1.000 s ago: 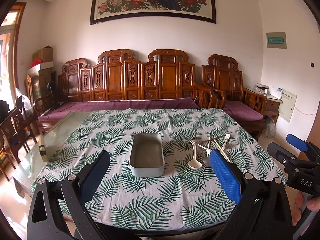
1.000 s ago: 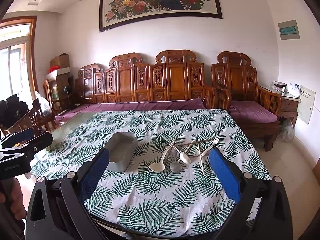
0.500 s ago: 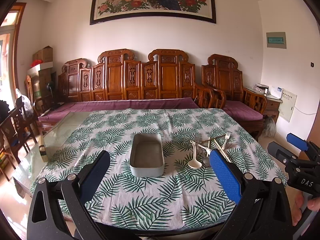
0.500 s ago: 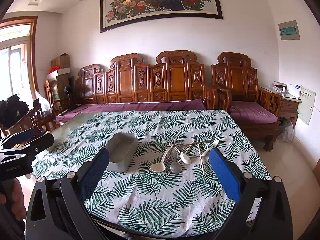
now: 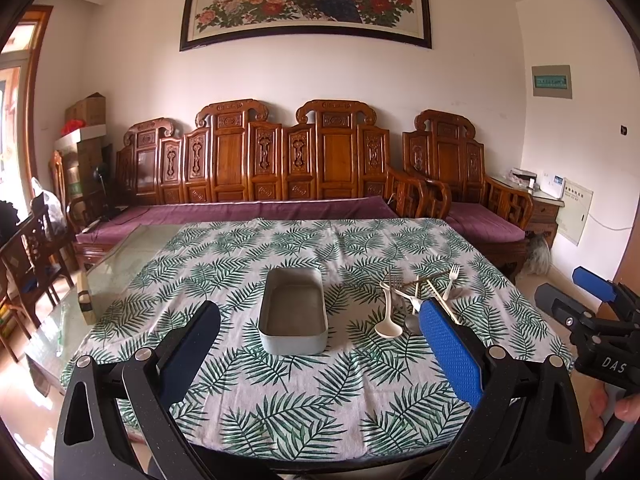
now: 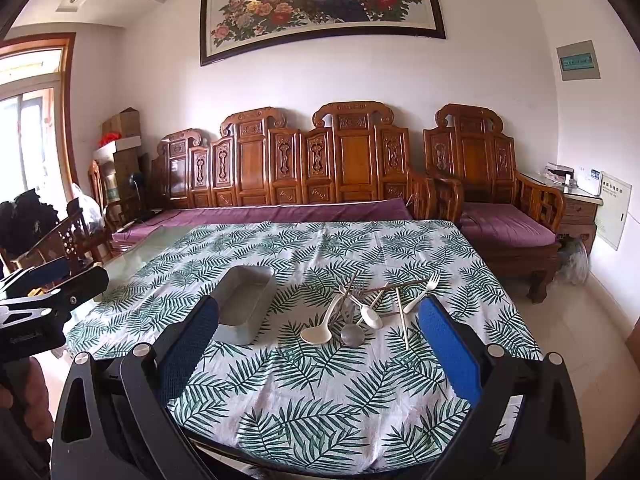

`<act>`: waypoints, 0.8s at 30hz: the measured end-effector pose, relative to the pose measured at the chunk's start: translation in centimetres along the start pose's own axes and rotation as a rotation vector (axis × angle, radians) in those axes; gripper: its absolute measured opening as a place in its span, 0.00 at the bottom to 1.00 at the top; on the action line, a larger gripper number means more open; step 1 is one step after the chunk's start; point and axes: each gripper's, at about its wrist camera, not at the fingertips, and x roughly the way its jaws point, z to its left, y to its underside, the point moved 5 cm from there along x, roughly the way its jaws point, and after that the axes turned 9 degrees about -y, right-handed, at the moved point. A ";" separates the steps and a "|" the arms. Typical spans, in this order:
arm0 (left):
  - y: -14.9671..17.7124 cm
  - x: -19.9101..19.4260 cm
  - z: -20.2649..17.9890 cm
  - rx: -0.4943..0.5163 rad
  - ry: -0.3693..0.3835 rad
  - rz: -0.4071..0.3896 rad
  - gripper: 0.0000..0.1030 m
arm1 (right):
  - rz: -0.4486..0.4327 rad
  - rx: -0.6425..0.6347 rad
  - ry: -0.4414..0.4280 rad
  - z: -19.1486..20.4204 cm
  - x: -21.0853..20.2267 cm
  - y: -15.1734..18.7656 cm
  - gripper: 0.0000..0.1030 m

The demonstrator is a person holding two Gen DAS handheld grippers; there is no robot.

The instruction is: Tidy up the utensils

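A grey rectangular tray [image 5: 293, 312] stands empty on the palm-leaf tablecloth; it also shows in the right wrist view [image 6: 245, 303]. To its right lies a loose pile of utensils [image 5: 416, 300]: a white spoon [image 6: 318, 330], a metal spoon [image 6: 352, 334], forks and chopsticks [image 6: 402, 318]. My left gripper [image 5: 320, 344] is open and empty, held back from the table's near edge. My right gripper [image 6: 318, 344] is open and empty too, short of the pile. Each gripper shows at the edge of the other's view.
The table [image 5: 320, 400] is covered by the tablecloth, with bare glass at its left end [image 5: 120, 256]. A carved wooden sofa with purple cushions [image 5: 280, 184] stands behind it. Wooden chairs [image 5: 28, 248] stand at the left.
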 end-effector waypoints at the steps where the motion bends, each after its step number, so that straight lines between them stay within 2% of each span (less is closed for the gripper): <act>1: 0.1 0.0 0.0 -0.001 0.001 0.000 0.94 | -0.001 -0.001 0.000 0.0 0.0 -0.1 0.98; 15: 0.4 0.3 -0.2 0.004 0.002 0.010 0.94 | 0.005 0.001 0.001 -0.3 0.0 0.3 0.98; 24: 1.4 2.4 -0.4 0.014 -0.005 0.048 0.94 | 0.019 0.017 0.013 -1.8 1.1 0.9 0.98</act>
